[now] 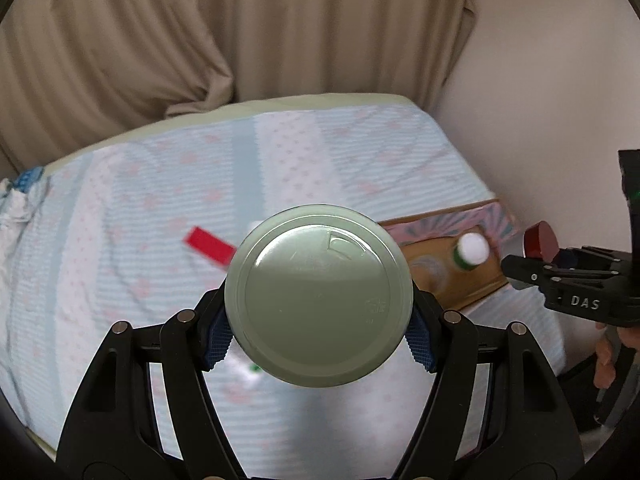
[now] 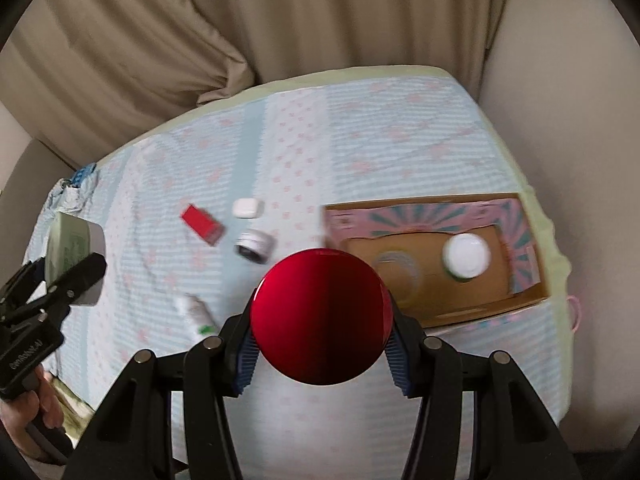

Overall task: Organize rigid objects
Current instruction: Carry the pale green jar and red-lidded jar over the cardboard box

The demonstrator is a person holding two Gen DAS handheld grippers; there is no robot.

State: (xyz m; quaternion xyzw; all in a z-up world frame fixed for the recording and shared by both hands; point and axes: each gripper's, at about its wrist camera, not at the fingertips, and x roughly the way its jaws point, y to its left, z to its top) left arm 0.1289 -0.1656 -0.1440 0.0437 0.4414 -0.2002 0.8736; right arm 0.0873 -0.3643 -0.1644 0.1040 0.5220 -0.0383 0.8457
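Note:
My left gripper (image 1: 319,336) is shut on a pale green round container (image 1: 319,296), held above the bed; it also shows in the right wrist view (image 2: 70,254). My right gripper (image 2: 320,354) is shut on a round red compact (image 2: 320,316), held just left of an open cardboard box (image 2: 516,304). The box holds a white-capped green bottle (image 2: 467,256). On the bedspread lie a red box (image 2: 202,224), a white earbud case (image 2: 247,207), a small silver jar (image 2: 256,246) and a white tube (image 2: 196,314).
The bed (image 2: 360,152) has a light blue patterned cover and stands against a beige curtain (image 2: 280,20) and a wall on the right. Crumpled cloth (image 2: 74,188) lies at the bed's far left edge.

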